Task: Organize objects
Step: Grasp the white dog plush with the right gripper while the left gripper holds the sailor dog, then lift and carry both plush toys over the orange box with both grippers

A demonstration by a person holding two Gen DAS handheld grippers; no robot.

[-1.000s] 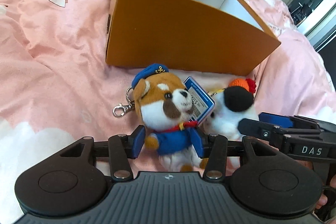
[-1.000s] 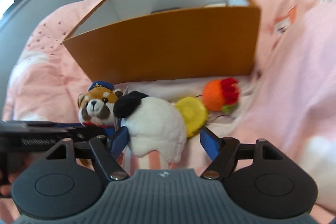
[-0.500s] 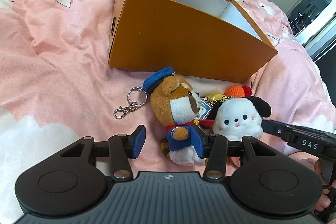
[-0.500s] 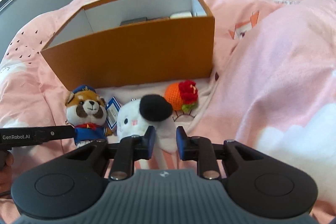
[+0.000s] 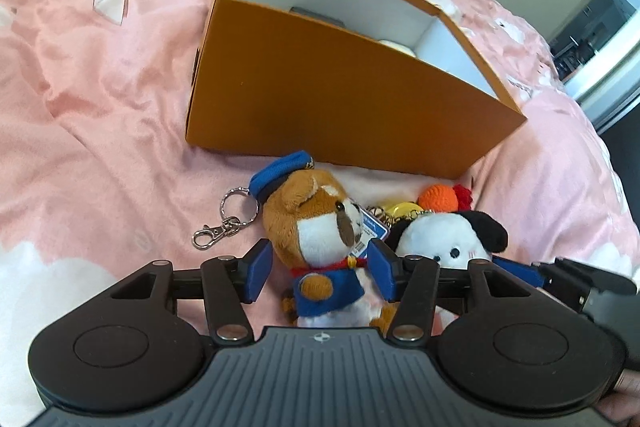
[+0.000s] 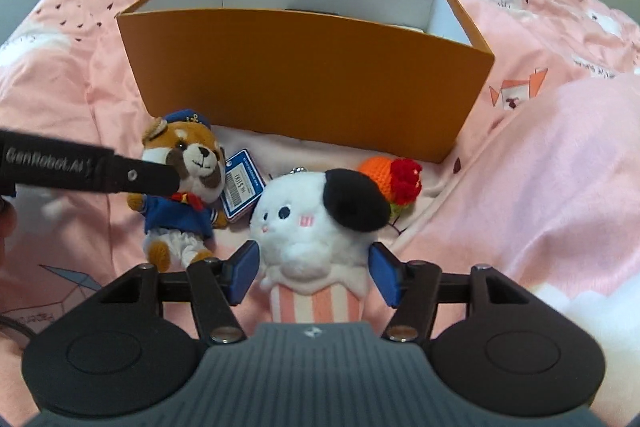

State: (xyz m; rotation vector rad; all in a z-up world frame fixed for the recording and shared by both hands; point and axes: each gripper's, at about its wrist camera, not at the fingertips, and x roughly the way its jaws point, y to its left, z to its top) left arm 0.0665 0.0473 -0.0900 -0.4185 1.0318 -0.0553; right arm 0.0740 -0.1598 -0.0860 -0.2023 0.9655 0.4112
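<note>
1. The open orange cardboard box with a white inside (image 6: 304, 75) stands on the far side of the rumpled pink quilt (image 5: 100, 115), with something already lying on its floor. Its tall near wall is the likeliest trouble: a toy carried too low would catch the rim and tip or shove the box across the soft bedding.
2. The white plush dog with a black ear and a striped pink base (image 6: 316, 227) lies just in front of the box, between the spread pads of the right gripper (image 6: 312, 273). These jaws have just been opening and the pads appear clear of the fur, so any lift now would leave the toy behind.
3. The brown plush bear in a blue sailor cap and jacket (image 5: 320, 247) lies left of the dog, between the left gripper (image 5: 320, 277) pads, whose jaws have just been opening and do not appear to clamp it. The two grippers sit close together and could collide.
4. The bear's metal key ring and clasp (image 5: 228, 219) trails left and could snag the quilt or the box edge.
5. The blue barcode tag (image 6: 242, 185) and the orange crocheted ball with a red tuft (image 6: 390, 179) touch the toys and might be dragged along.
</note>
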